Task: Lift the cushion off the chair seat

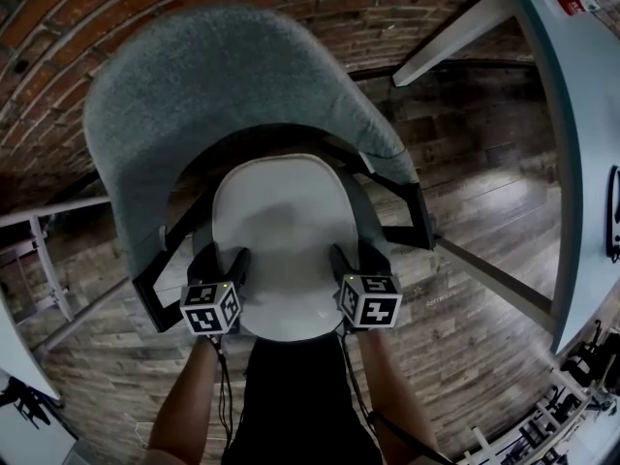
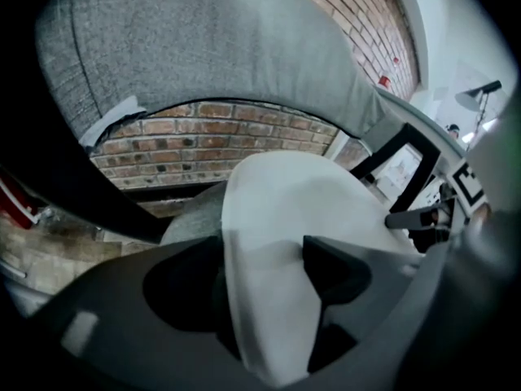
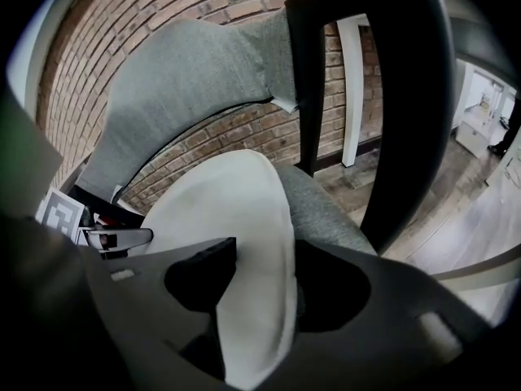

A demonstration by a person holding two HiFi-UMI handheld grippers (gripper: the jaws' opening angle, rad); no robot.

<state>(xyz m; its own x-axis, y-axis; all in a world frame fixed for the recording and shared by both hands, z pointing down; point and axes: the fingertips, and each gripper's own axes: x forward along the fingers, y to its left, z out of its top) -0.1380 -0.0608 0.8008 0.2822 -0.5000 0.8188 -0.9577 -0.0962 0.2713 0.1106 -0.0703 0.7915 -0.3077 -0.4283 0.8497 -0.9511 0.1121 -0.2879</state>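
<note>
The left gripper (image 1: 223, 260) and right gripper (image 1: 356, 257) are showing dark-grey bodies with blocky black pads (image 2: 342, 271). Behind each pair of jaws a white cube (image 1: 211, 307) is bearing black square markers, thin black cables (image 1: 225, 386) trailing farther back. The person is wearing a black top (image 1: 291, 405).

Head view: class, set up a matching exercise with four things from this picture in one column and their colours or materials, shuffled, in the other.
Things:
1. cushion
2. chair backrest
3. wall
4. chair frame

Colours or materials:
a. black
b. red brick
c. white
d. grey fabric

Pairs: 1-c, 2-d, 3-b, 4-a
</note>
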